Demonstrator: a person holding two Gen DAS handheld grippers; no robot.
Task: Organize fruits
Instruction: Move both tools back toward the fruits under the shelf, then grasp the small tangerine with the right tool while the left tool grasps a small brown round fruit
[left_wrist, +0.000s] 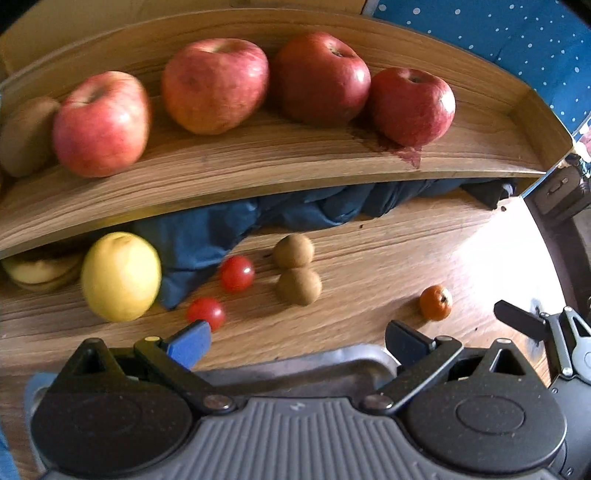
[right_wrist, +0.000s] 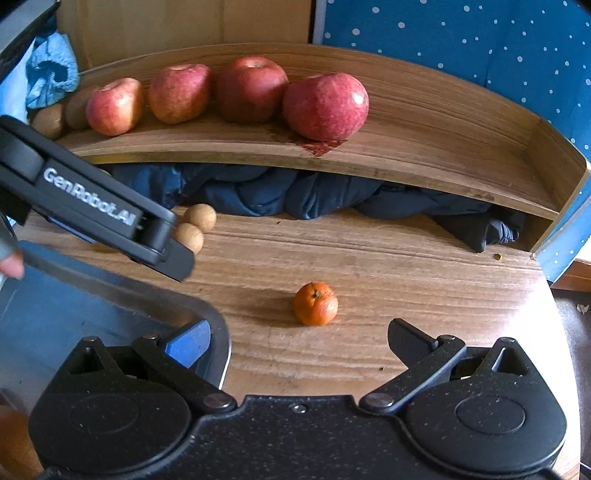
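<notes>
From my left camera I count four red apples (left_wrist: 214, 85) in a row on the wooden shelf (left_wrist: 295, 162), with a brown kiwi (left_wrist: 26, 136) at the left end. On the wooden table (left_wrist: 388, 258) below I see one yellow fruit (left_wrist: 120, 276), two cherry tomatoes (left_wrist: 237, 273), two small round brown fruits (left_wrist: 293, 250) touching each other, and one small orange (left_wrist: 436, 302). My left gripper (left_wrist: 295, 339) is spread wide with nothing in it, hanging over the rim of a metal tray (left_wrist: 314, 369).

From my right camera I count the same four apples, two kiwis at the shelf's left end, two brown fruits and one orange. My right gripper (right_wrist: 299, 338) is spread wide too, holding nothing, low over the table. The orange sits just in front, between its fingers.
</notes>
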